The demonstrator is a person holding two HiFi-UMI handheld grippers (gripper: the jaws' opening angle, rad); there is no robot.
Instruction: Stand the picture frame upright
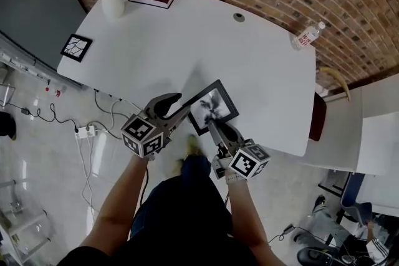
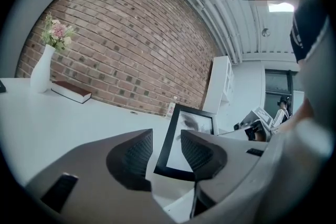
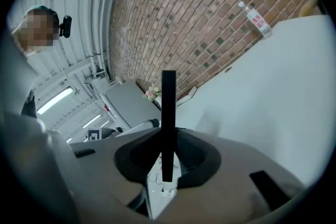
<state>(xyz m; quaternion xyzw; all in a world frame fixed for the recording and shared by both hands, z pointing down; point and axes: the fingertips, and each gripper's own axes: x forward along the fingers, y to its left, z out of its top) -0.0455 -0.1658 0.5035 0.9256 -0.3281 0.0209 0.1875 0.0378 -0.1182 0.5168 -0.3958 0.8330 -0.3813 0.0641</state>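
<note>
Now the right gripper pinches the black-rimmed picture frame; the left gripper gapes wide, frame just ahead, untouched.

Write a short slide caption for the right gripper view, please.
The right claw grips the black picture frame, seen edge-on, with the white table and brick wall beyond.

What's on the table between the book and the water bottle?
Just a small round grommet in the tabletop, otherwise bare; the head view shows it.
</note>
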